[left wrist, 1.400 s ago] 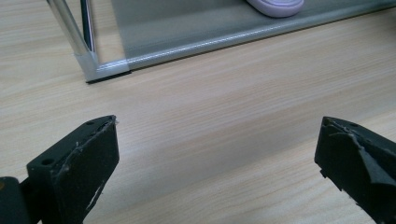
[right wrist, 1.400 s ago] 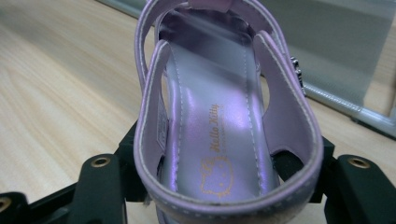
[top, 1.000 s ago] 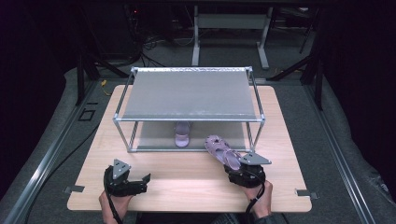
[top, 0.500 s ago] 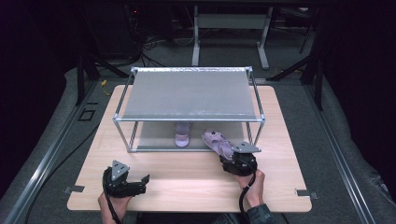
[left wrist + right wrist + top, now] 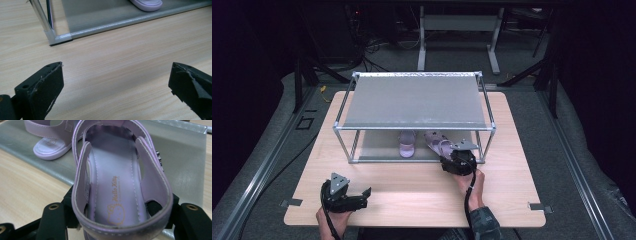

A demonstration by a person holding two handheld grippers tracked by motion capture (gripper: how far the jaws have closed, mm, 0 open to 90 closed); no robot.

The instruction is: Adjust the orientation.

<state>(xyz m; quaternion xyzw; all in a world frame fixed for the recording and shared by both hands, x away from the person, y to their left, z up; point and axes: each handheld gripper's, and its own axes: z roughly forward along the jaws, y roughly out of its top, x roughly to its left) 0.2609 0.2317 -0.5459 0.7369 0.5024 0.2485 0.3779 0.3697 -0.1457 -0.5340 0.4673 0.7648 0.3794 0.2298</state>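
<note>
Right gripper (image 5: 454, 159) at the rack's (image 5: 414, 100) front edge, jaws clamped on a lilac sandal's (image 5: 117, 185) heel, toe hidden; left gripper (image 5: 346, 196) near the bench's (image 5: 412, 190) front-left corner, jaws apart.

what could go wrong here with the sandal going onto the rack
The right gripper grips the second sandal at its heel end only, so it might pivot or slip as it is pushed in. The first sandal sits close beside it on the lower shelf, so it may get nudged. The rack's front post stands close by and could catch the gripper.
</note>
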